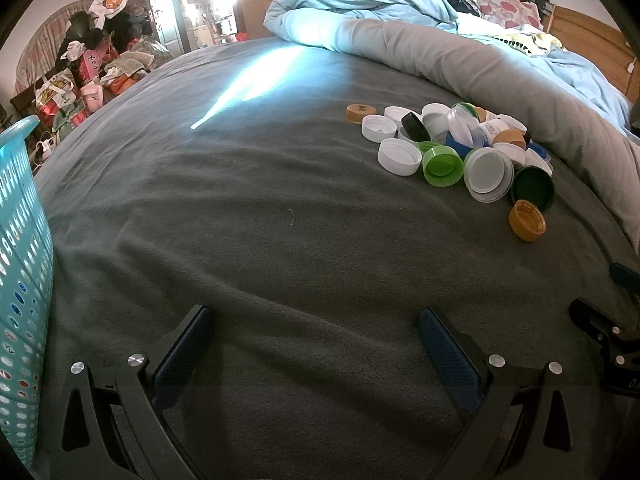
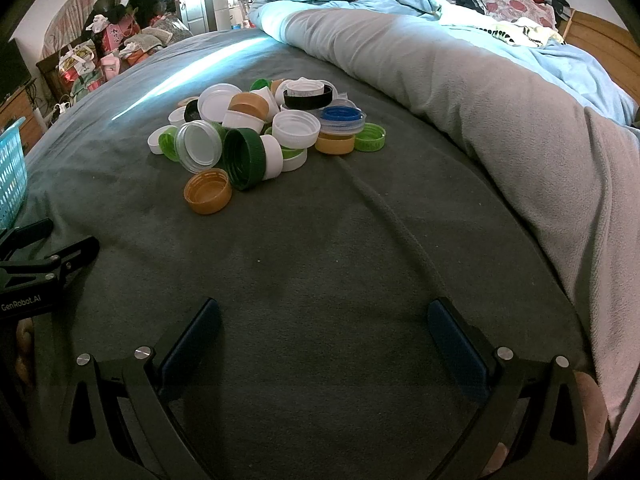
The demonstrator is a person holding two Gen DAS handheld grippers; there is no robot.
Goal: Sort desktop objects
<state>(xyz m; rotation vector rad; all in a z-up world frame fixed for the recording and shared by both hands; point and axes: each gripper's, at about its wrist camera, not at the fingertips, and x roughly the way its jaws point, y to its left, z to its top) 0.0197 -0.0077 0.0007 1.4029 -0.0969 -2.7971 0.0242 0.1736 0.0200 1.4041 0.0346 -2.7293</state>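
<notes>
Nearest, the left gripper (image 1: 316, 320): spread wide, nothing between its pads, low over bare grey blanket (image 1: 240, 240). Same with the right gripper (image 2: 324, 312), spread and empty, aimed straight toward the caps. At the left edge, a turquoise perforated basket (image 1: 20, 260), just beside the left gripper and well apart from the pile; probably the destination, though not certain.

Farther out on the bed, the heap of bottle caps (image 2: 264, 132): white, green, orange, blue, black and clear ones, stacked and leaning on each other. Closest to the right gripper, an orange cap (image 2: 208, 192) lying open side up, touching a dark green cap (image 2: 244, 158) tipped on its edge. Beyond the heap, a rolled grey-and-blue duvet (image 2: 440, 92).

Risks from here, as judgement: soft blanket giving under a downward press, so a cap sinking or tilting away from the pads; the tipped green cap rolling if nudged; neighbours dragged along from so tight a pile; smooth round rims squirting out of a pinch; caps lost into the crease by the duvet.
</notes>
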